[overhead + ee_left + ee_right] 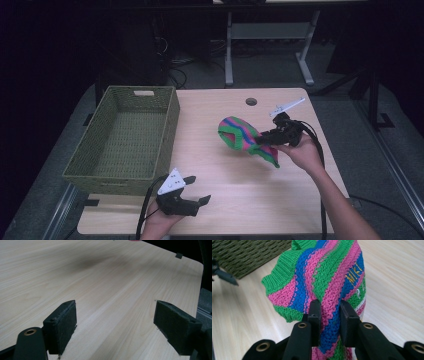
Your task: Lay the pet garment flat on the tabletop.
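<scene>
Striped knitwear is being held pinched clear of the table by the right gripper, apparently for the wicker basket, while the left gripper is being kept released, empty.

Looked like a lab or test room, not a home. The pale wood-laminate table with a round cable hole stood on grey carpet at frame centre. Behind it, at the top of the frame, was a white metal-legged workbench, with loose black cables on the floor at upper left. Surroundings were dark, and only the tabletop was lit.
</scene>
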Tool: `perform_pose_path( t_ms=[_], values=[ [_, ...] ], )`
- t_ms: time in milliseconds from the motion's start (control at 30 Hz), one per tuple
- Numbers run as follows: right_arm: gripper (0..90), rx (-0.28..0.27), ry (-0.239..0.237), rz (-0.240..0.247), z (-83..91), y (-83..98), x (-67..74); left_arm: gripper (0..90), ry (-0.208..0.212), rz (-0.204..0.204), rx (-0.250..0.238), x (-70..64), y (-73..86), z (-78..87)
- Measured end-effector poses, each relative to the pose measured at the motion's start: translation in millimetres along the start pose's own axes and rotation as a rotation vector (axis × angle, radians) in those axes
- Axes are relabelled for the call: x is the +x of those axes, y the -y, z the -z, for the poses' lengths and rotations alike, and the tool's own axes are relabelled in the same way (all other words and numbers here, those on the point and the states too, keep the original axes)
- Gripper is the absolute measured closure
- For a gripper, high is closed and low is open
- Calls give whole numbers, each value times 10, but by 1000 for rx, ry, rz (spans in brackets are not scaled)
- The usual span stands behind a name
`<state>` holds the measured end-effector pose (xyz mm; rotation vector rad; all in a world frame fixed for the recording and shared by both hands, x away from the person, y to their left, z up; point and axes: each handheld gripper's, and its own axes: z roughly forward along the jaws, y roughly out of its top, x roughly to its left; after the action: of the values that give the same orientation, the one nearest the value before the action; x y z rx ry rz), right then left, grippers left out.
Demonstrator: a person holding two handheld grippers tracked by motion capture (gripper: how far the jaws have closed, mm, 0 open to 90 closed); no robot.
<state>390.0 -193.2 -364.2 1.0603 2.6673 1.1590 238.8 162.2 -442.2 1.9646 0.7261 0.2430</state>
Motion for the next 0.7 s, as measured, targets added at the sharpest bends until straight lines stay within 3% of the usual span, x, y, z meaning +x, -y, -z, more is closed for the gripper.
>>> perform_pose_path(
  t_ms=[367, 700],
  values=[
    [731, 7, -17, 32, 19, 176, 169, 182, 0, 13, -8, -3, 3, 1],
    [731, 52, -19, 58, -102, 346, 274, 182, 0, 16, -15, 2, -1, 7]
  ],
)
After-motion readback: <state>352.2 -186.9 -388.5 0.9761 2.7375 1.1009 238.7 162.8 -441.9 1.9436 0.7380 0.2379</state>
